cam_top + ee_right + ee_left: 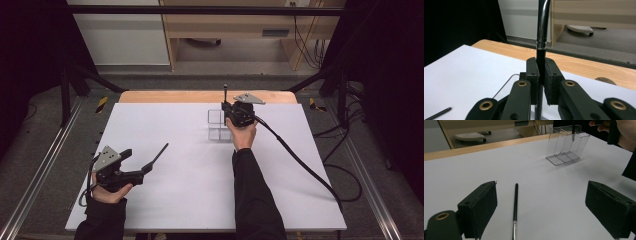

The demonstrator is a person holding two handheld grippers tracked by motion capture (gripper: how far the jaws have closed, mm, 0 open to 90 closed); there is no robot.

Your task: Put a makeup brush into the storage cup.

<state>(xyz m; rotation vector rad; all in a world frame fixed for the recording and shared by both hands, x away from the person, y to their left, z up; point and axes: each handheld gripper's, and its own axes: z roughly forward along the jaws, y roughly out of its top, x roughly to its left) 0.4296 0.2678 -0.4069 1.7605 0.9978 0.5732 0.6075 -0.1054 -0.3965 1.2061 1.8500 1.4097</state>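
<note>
A clear plastic holder (219, 125) with several compartments stands on the white board toward the far middle. My right gripper (235, 114) hovers over it, shut on a black pen with a silver upper part (541, 32), held upright with its lower end dipping into the holder (566, 147). A second black pen (515, 205) lies flat on the board between the wide-apart jaws of my left gripper (544, 202), touched by neither. In the high view this pen (159, 153) points away from the left gripper (131, 174) near the board's left front.
The white board (190, 190) covers most of a wooden table whose far edge (200, 96) shows beyond it. Wooden furniture (225, 30) and cables stand on the floor behind. Each gripper trails a black cable (300, 160).
</note>
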